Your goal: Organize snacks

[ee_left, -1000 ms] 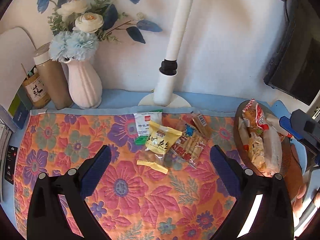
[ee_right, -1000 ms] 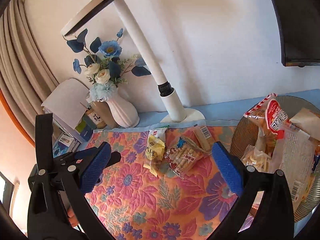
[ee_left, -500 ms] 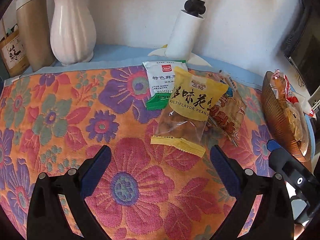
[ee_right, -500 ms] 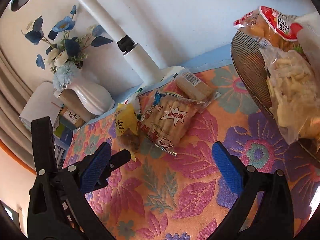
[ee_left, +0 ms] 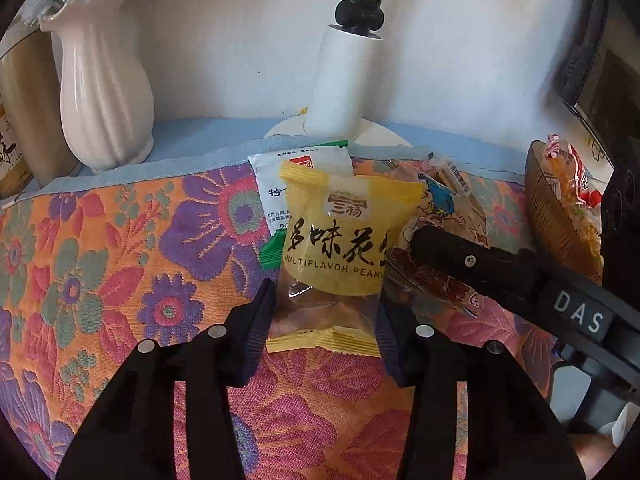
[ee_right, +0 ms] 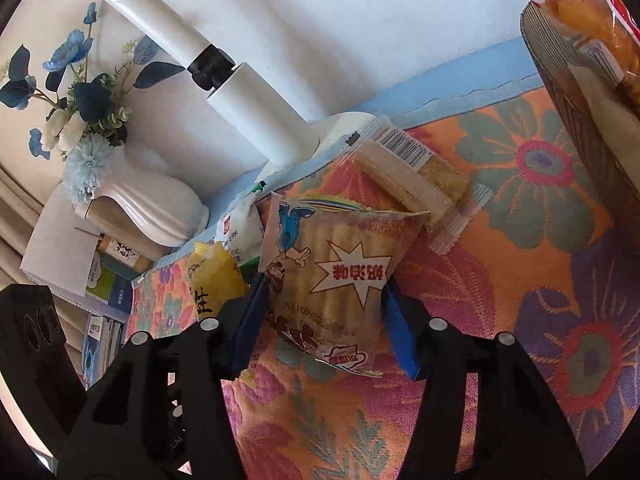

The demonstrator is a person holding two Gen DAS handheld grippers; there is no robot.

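The left claw (ee_left: 326,320) has just closed on the yellow peanut packet (ee_left: 344,236): its blue pads press the packet's clear lower end from both sides, near the crimped bottom seam. The packet lies flat on the floral cloth (ee_left: 100,264) that covers the desk, in front of the white lamp base (ee_left: 340,80). Under its top edge, nearer the lamp base, a white-and-green sachet (ee_left: 280,176) shows.

The right claw (ee_right: 322,320) has just been closing too, around the biscuit packet (ee_right: 336,264) with the cartoon figure and the red starburst. Its blue pads sit against the packet's two side edges, so it has hold of it. This packet lies to the right of the peanut packet and in front of the lamp base. A clear bar wrapper with a barcode (ee_right: 412,172) lies between the biscuit packet and the lamp base, partly under the biscuit packet.

Far right of the lamp base, a woven basket (ee_right: 568,92) holds more bagged snacks (ee_right: 588,12). Left of the lamp base stands a white ribbed vase (ee_left: 104,92).
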